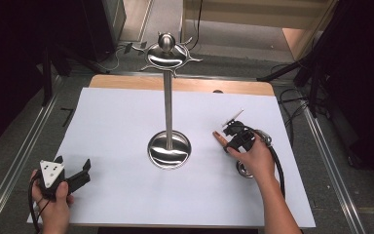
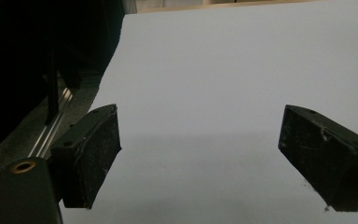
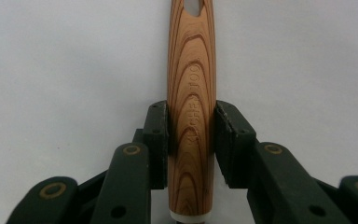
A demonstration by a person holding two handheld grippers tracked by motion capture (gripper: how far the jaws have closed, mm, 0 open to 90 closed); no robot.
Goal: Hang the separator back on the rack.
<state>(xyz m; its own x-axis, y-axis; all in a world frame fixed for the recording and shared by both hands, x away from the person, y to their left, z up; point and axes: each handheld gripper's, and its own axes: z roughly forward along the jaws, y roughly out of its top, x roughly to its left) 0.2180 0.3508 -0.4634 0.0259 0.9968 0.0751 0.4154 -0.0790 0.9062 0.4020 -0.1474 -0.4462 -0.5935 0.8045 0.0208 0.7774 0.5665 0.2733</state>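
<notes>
A: What's laid out, biggest first?

B: A white sheet (image 1: 126, 146) covers the table; a steel utensil stand (image 1: 168, 97) rises mid-sheet, hooks around its top.

A: And the step in hand?

B: I judge it the pick-up. The right gripper (image 1: 233, 139) is clamped on a utensil's wooden handle (image 3: 191, 116), right of the stand's base, low over the sheet. The left gripper (image 2: 200, 154) hangs wide apart, holding nothing, at the near left corner.

A: How does the handle lie?

B: Its long axis runs straight out between the jaws, the hanging-hole end away from the hand, toward the stand.

A: Next?

B: Probably lifting and tipping it so the hole meets a hook.
</notes>
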